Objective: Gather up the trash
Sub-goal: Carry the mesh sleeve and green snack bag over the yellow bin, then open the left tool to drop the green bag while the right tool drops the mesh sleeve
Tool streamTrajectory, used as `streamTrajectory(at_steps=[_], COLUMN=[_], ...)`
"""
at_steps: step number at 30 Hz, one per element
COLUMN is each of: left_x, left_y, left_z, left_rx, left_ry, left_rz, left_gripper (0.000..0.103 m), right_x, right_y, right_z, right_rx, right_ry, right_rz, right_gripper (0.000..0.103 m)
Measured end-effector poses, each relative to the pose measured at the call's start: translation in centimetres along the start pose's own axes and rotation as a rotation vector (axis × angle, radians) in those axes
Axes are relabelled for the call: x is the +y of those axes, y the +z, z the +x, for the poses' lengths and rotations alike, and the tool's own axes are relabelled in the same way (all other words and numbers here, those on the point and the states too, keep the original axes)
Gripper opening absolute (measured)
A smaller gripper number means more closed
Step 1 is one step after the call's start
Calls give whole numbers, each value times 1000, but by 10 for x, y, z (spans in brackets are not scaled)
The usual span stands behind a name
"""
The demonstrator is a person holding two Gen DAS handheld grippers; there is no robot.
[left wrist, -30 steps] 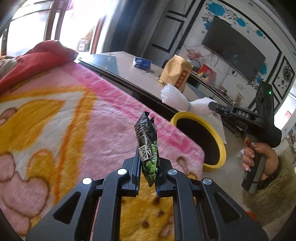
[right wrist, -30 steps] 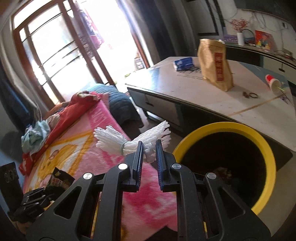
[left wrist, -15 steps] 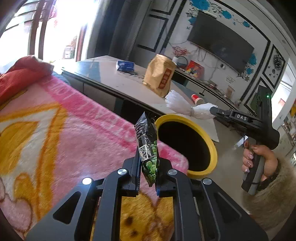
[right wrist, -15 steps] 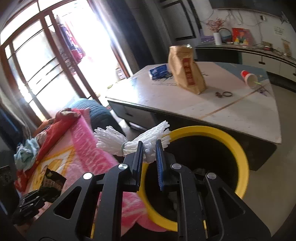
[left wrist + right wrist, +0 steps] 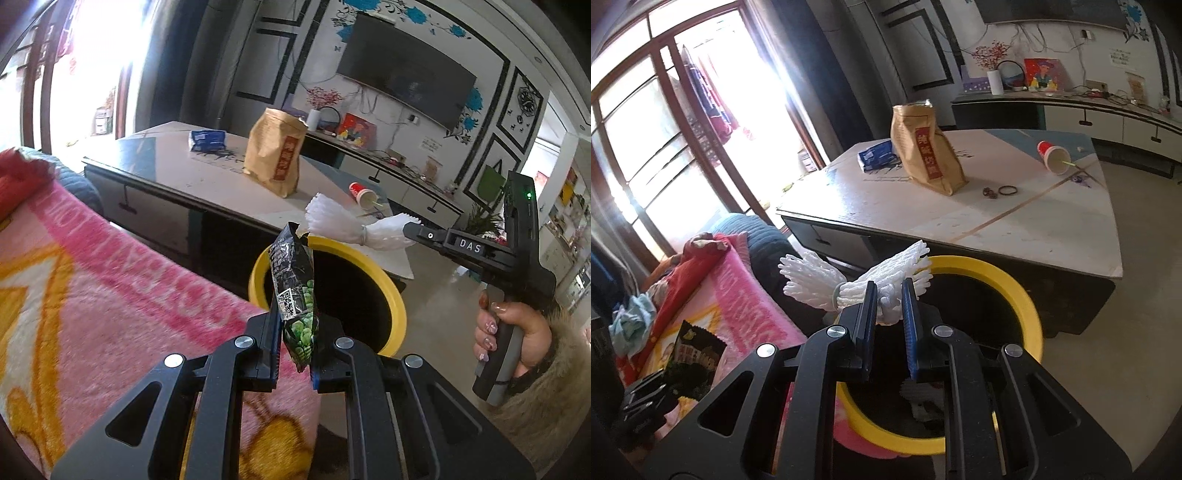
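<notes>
My left gripper (image 5: 294,350) is shut on a black snack packet (image 5: 293,291) with green peas printed on it, held upright just short of the near rim of the yellow-rimmed bin (image 5: 397,299). My right gripper (image 5: 889,306) is shut on a white foam net wrapper (image 5: 827,284) tied in the middle, held over the bin (image 5: 1032,306). In the left wrist view the right gripper (image 5: 413,230) holds the wrapper (image 5: 343,225) over the bin's far rim. In the right wrist view the left gripper (image 5: 670,384) and packet (image 5: 694,360) show at lower left.
A pink and yellow blanket (image 5: 92,280) covers the bed on the left. Behind the bin stands a low table (image 5: 997,221) with a brown paper bag (image 5: 925,158), a blue packet (image 5: 877,157) and a tipped red cup (image 5: 1052,155). A TV cabinet (image 5: 1108,114) lines the far wall.
Both grippers have moved toward the bin with their loads. The packet has come from over the blanket to the bin's near rim. The wrapper is now over the bin's opening.
</notes>
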State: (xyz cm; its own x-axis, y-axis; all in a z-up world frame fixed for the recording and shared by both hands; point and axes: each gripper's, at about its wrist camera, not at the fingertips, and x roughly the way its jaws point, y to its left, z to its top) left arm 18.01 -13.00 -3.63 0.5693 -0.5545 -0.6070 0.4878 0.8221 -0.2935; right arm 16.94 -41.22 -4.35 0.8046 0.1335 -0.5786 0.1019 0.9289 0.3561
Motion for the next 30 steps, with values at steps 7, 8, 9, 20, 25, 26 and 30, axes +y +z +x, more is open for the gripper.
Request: streamTrajectory(at_steps=[7, 8, 9, 20, 25, 26, 30], left_x=[-17, -19, -22, -46, -53, -54, -58], left_y=[6, 7, 9, 21, 28, 29, 32], left_z=[18, 20, 22, 45, 63, 67, 83], left_rx=[9, 10, 9, 16, 35, 39, 57], left_ry=[-30, -33, -37, -63, -74, -76, -78], left_rz=[28, 33, 39, 86, 100, 103, 112], left_gripper=[12, 12, 12, 12, 12, 12, 12], right_x=[-16, -19, -22, -39, -43, -44, -48], right_y=[-3, -3, -4, -11, -13, -14, -17], right_z=[-5, -6, -8, -14, -10, -9, -2], right_rx=[-10, -11, -13, -13, 2, 9, 37], right_ry=[-44, -50, -57, -123, -171, -177, -192], right_rz=[24, 31, 35, 34, 13, 12, 10], right_gripper=[9, 9, 9, 9, 9, 9, 10])
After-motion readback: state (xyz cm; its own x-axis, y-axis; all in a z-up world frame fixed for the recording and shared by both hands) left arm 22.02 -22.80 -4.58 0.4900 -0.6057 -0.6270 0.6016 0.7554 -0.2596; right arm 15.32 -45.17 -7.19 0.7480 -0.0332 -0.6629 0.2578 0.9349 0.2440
